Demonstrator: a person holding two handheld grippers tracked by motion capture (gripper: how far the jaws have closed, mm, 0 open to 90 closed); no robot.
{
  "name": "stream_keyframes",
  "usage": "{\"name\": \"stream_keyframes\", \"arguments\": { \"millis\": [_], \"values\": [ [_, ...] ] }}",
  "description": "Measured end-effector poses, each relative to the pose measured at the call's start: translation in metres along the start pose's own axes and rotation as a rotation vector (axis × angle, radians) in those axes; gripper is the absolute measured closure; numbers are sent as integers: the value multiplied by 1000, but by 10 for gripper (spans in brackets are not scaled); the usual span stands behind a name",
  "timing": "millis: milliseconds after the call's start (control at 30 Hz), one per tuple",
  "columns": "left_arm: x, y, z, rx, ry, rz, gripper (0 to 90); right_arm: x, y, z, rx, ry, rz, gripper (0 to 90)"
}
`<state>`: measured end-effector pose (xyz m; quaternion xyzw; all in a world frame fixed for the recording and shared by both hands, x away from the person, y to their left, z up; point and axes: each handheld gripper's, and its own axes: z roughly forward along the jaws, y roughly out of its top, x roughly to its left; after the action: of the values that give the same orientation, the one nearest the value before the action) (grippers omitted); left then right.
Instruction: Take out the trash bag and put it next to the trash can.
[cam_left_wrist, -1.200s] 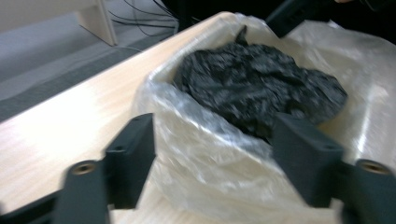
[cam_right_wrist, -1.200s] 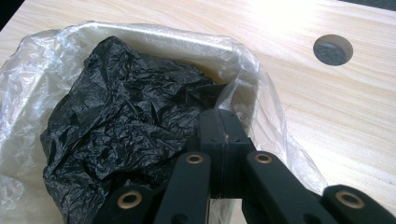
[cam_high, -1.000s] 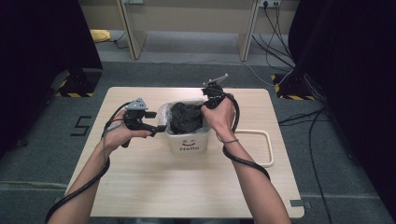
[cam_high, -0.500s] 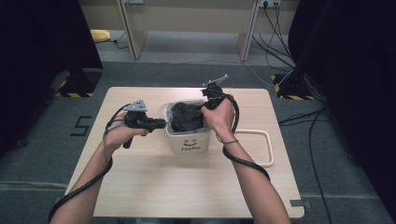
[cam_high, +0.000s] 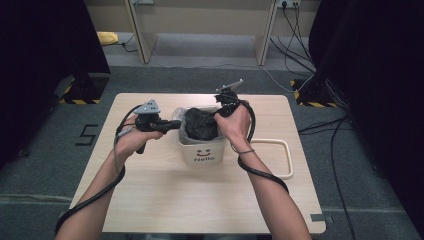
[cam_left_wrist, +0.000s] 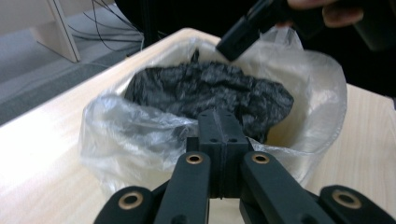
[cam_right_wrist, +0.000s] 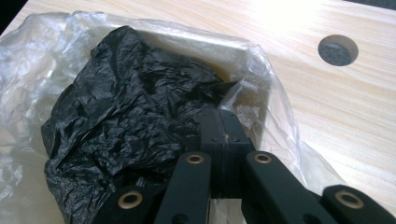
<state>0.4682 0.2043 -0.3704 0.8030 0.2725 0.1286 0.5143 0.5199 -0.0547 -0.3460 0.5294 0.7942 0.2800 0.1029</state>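
From the high view, you have the white bin (cam_high: 201, 150) standing near the middle of the desk (cam_high: 165, 200), with a smiley face and "Hello" on its front. A clear liner (cam_high: 179, 122) lines it, and a crumpled black bag (cam_high: 201, 124) fills the top. Your left gripper (cam_high: 170, 125) reaches in level from the bin's left side, its tip at the liner's rim. Your right gripper (cam_high: 217, 114) comes in at the bin's far right corner, pointing down into it. A white loop (cam_high: 280, 159) lies on the desk just right of the bin.

In the left gripper view, your jaws have just been closing and now stand together, pinching the edge of the clear liner (cam_left_wrist: 140, 135) at the bin's near rim. The black bag (cam_left_wrist: 210, 88) sits just beyond, and your right gripper (cam_left_wrist: 243, 32) pokes in from above.

In the right gripper view, your jaws are pressed together on the clear liner (cam_right_wrist: 275, 112) at the bin's corner, touching the black bag (cam_right_wrist: 126, 121). A round hole (cam_right_wrist: 337, 50) shows in the desk beyond.
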Motion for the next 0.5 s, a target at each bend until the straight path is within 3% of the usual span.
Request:
{"name": "stream_keyframes", "arguments": {
  "millis": [67,233,400,500],
  "values": [
    [-4,7,5,-4,9,8,900,3,1,0,-1,11,-4,900],
    [-14,18,24,45,14,52,900,13,2,4,16,35,-38,900],
    [-21,19,41,98,14,76,900,20,2,9,42,55,-76,900],
    [-23,17,46,118,7,78,900,17,2,4,22,66,-64,836]
  ]
}}
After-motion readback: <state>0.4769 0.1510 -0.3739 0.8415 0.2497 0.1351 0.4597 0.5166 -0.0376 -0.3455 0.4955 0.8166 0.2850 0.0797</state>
